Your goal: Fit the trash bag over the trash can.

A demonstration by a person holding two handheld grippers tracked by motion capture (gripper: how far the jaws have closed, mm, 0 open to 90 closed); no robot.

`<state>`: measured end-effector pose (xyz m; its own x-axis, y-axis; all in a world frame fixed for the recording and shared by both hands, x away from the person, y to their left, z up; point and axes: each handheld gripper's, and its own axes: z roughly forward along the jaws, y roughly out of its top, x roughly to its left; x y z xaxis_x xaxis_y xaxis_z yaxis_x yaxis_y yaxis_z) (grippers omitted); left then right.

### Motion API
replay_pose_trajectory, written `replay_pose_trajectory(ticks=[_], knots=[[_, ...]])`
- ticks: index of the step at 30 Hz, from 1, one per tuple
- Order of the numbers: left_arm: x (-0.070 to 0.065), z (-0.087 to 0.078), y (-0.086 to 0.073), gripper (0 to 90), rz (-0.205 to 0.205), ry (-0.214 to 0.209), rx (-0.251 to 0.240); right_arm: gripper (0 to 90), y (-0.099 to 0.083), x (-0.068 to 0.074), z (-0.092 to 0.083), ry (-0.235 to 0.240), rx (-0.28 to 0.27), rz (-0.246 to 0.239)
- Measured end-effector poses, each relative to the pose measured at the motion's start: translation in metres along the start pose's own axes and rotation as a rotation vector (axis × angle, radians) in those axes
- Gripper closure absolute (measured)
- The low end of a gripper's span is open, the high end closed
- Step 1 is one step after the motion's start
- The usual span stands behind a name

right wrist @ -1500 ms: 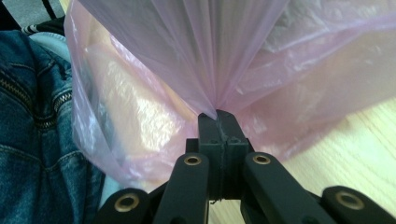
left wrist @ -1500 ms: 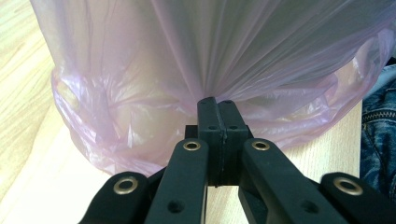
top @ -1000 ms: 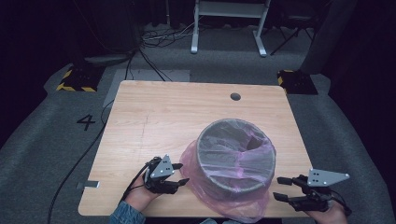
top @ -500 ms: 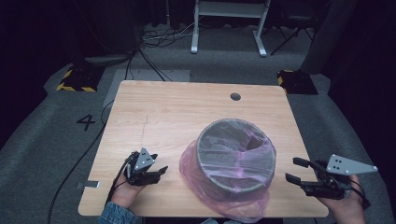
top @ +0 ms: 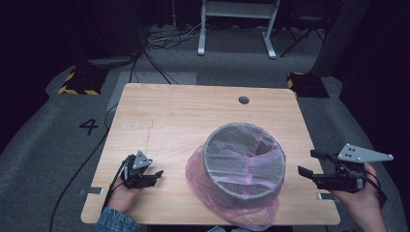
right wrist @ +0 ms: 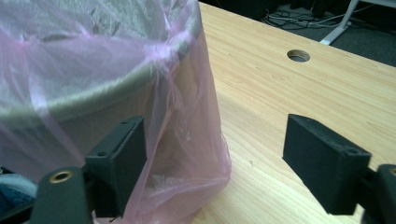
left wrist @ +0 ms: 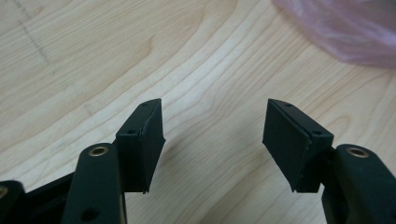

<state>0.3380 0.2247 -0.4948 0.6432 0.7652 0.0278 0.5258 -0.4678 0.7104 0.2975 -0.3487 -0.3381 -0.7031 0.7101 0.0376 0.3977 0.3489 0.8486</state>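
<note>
Thin pink plastic liner (top: 227,203) over grey round bin (top: 241,159): flimsy, slippery.
Both your jaws stand apart, empty, the right's just widened; pinch the slack skirt at 6 o'clock.

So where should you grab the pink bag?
Probably the loose skirt of the bag hanging outside the bin, from the right, where the open right gripper is. It is slack there; over the rim it looks stretched tight.
</note>
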Motion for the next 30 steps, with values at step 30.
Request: replay_pose_trajectory(ticks=[30], knots=[[0.008, -0.001, -0.014, 36.3, -0.059, 0.012, -0.037, 36.8, 0.077, 0.028, 0.029, 0.086, -0.085, -0.093]])
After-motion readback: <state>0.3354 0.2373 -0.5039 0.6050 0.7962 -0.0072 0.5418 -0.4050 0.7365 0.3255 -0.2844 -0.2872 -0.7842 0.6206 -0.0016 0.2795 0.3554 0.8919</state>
